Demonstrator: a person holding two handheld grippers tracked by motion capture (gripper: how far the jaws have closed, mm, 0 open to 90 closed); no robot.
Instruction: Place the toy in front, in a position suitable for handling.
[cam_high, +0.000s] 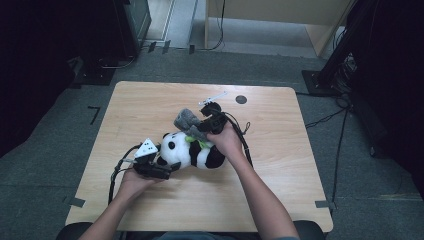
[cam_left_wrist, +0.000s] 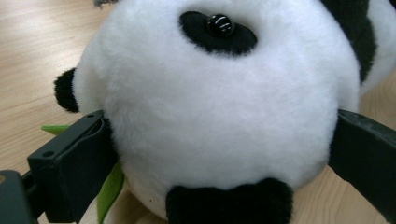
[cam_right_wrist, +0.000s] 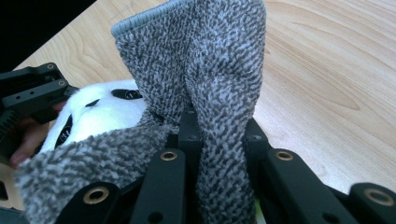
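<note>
A black-and-white panda plush (cam_high: 187, 150) lies on its side in the middle of the wooden table (cam_high: 145, 105). My left gripper (cam_high: 162, 161) stands open around its head (cam_left_wrist: 224, 121), one jaw at each side against the fur, which does not look squeezed. A green felt leaf (cam_left_wrist: 109, 191) pokes out beside the left jaw. My right gripper (cam_high: 200, 131) sits just above the panda's body, shut on a grey knitted cloth (cam_right_wrist: 210, 70) that rises between its jaws and drapes toward the panda (cam_right_wrist: 107, 112). The cloth (cam_high: 187, 120) stands up behind the plush.
A small white strip (cam_high: 212, 96) and a dark round mark (cam_high: 241, 99) lie near the table's far edge. Cables trail from both grippers across the wood. Black stands and cables are on the floor at the right (cam_high: 340, 75).
</note>
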